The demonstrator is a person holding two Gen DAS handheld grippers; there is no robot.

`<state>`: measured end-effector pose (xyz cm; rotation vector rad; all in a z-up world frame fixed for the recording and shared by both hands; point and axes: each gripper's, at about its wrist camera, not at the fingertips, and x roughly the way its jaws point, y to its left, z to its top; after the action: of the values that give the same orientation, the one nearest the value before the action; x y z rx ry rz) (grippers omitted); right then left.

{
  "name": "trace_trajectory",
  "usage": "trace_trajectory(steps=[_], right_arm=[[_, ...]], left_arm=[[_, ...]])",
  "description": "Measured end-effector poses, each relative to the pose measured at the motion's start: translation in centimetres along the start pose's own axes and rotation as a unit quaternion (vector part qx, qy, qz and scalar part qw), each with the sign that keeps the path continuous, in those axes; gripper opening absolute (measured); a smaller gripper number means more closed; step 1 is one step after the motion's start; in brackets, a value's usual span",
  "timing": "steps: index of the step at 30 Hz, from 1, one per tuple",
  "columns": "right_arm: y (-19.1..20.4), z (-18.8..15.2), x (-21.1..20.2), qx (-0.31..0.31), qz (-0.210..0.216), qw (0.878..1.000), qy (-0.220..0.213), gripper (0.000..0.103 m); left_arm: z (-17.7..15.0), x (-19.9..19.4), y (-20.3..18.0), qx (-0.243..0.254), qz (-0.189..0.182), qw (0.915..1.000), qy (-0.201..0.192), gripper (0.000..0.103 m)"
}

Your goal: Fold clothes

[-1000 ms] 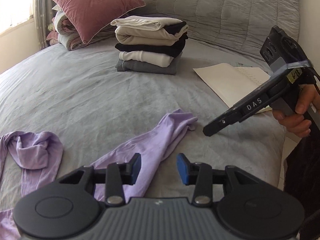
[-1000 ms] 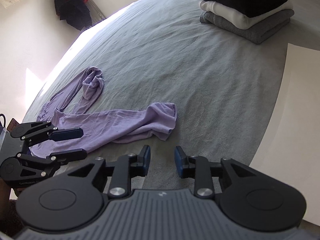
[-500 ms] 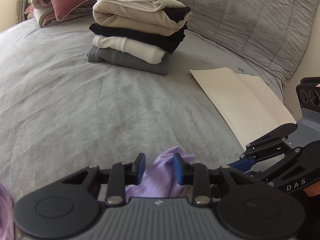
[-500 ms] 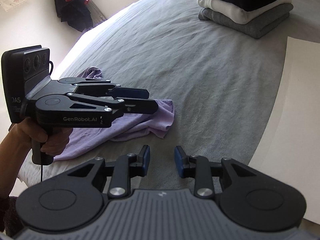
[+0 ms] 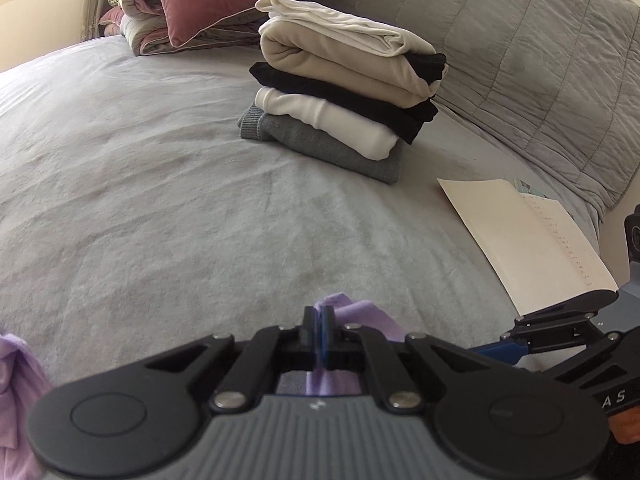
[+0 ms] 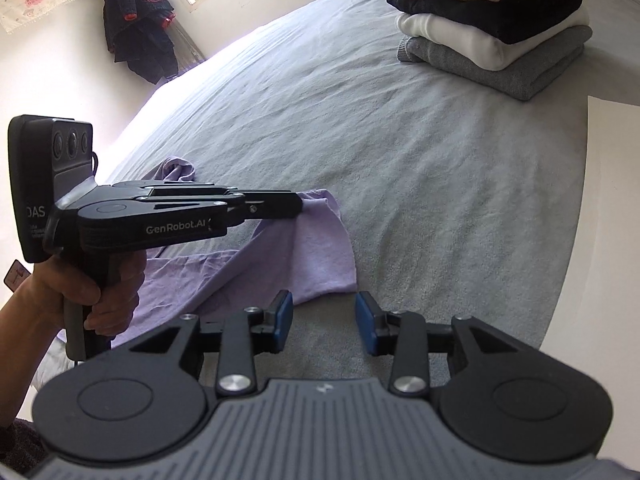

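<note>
The left tool (image 6: 298, 206) is clamped on the far corner of the lilac garment (image 6: 316, 248), which lies flat on the bed (image 6: 400, 180) and trails back past the hand (image 6: 100, 288) that holds this tool. Just right of it, the right tool (image 6: 324, 320) has its jaws opening, with the near corner of the same hem just ahead of them and nothing yet between the pads. To do this step well, it should slide forward until the hem sits between both pads, then close, so that both corners lift together and level. The stack (image 5: 344, 96) of folded clothes waits well ahead of both tools, beyond the garment.
</note>
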<state>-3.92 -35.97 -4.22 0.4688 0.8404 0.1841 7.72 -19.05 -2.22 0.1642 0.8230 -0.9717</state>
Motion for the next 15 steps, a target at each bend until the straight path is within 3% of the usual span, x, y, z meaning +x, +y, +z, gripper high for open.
trace_trajectory(steps=[4,6,7,8,15], right_arm=[[0.0,-0.1,0.9,0.009,-0.007,1.000,-0.027,0.040],[0.1,-0.1,1.2,0.004,-0.007,0.999,-0.034,0.035],[0.1,-0.1,1.1,0.003,-0.005,0.999,-0.033,0.013],[0.0,-0.1,1.0,0.002,-0.003,0.999,-0.033,0.005],[0.4,-0.3,-2.4,-0.004,0.010,0.999,-0.051,0.004]], left_arm=[[-0.1,0.1,-0.2,0.005,0.007,1.0000,-0.003,0.002],[-0.2,0.1,-0.5,0.010,0.014,0.9998,-0.006,0.002],[-0.1,0.1,-0.6,0.010,0.017,0.9998,-0.008,0.002],[-0.1,0.0,-0.7,0.009,0.020,0.9997,-0.011,0.001],[0.8,-1.9,-3.3,0.029,0.020,0.9985,-0.042,0.001]])
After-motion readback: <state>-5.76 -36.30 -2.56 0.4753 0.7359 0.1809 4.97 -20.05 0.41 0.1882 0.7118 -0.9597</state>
